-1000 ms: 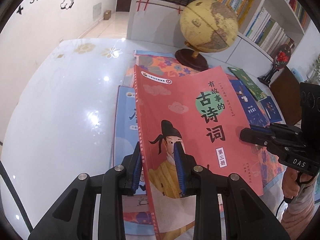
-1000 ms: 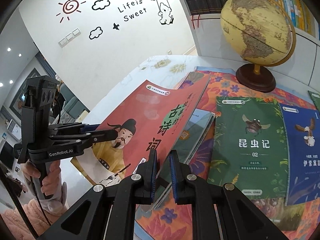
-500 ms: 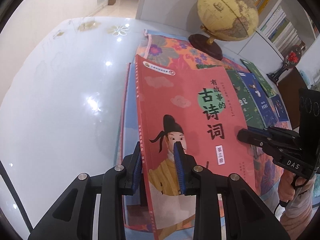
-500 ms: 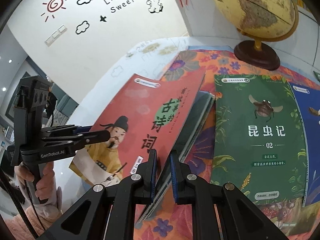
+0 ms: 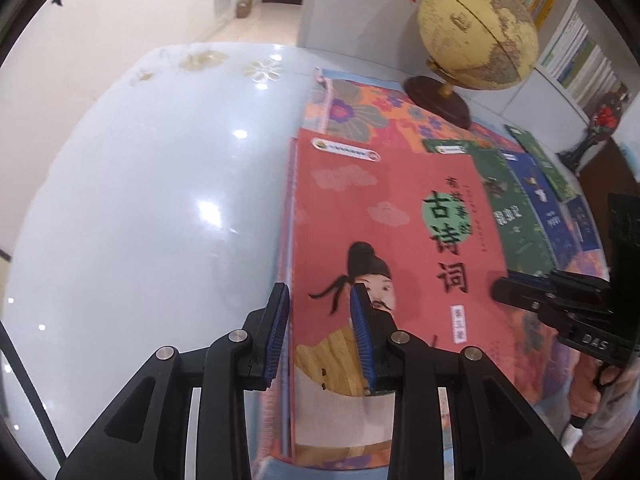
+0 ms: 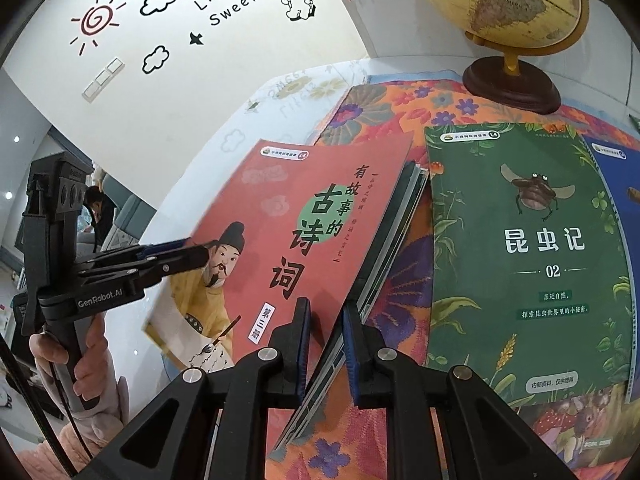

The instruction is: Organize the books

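Note:
A red book point(image 5: 400, 208) with a robed figure on its cover lies nearly flat on a stack of thin books point(image 6: 396, 224) at the left edge of the flowered cloth point(image 6: 404, 272). My left gripper point(image 5: 320, 340) straddles the book's near spine corner. One pad lies on the cover, the other beside the spine, and the jaws are starting to open. My right gripper point(image 6: 326, 344) is shut on the book's other near corner, cover and pages between its pads. Each gripper also shows in the other's view: right gripper point(image 5: 500, 292), left gripper point(image 6: 200, 256).
A green insect book point(image 6: 528, 248) and a blue book point(image 6: 624, 200) lie flat on the cloth to the right. A globe point(image 5: 476, 32) on a wooden base stands behind them, before white bookshelves point(image 5: 576, 52). Glossy white tabletop point(image 5: 140, 200) spreads to the left. A person's hand point(image 6: 96, 340) holds the left gripper.
Both grippers have sunk with the red book. It has gone from tilted up off the table to almost flat on the stack.

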Motion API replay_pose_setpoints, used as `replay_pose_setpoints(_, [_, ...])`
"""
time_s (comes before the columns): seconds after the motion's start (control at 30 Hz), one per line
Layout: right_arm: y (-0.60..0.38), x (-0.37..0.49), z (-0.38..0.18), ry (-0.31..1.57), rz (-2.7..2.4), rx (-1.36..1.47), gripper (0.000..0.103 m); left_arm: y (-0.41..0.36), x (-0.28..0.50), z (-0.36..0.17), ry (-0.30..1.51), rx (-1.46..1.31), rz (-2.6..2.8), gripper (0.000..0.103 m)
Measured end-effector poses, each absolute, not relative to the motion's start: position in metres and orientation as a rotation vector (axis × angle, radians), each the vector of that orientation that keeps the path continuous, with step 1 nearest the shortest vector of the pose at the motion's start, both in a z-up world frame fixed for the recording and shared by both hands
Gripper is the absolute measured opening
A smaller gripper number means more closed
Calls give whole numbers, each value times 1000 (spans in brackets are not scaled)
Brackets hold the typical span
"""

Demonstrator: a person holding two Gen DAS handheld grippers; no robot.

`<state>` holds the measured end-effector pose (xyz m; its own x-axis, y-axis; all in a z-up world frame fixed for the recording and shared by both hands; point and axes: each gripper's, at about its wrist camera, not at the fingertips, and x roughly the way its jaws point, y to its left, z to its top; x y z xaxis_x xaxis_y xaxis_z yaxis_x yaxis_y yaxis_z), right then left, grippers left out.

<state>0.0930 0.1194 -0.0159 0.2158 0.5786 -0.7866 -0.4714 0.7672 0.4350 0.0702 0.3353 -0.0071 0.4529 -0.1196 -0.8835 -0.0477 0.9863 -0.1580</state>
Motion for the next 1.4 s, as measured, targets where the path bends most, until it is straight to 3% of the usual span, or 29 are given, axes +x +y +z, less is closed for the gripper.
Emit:
replay_pose_setpoints(0.6, [115, 89, -23, 1234, 659, 178, 16, 334, 69, -3, 1098, -157, 41, 31])
replay_pose_setpoints(1.0, [28, 83, 8, 1086, 586, 275, 17, 264, 72, 30, 1042, -99, -30, 31])
replay_pose_setpoints(1.07, [0, 83, 9, 1063, 548, 319, 22, 242, 76, 30, 1045, -90, -54, 34])
replay_pose_setpoints(1.2, [-73, 82, 8, 1008, 462, 465, 46, 188, 88, 23, 1063, -76, -121, 34])
replay_pose_setpoints(1.4, [-165, 86, 5, 931, 293, 510, 47, 113, 108, 5, 1102, -109, -231, 34])
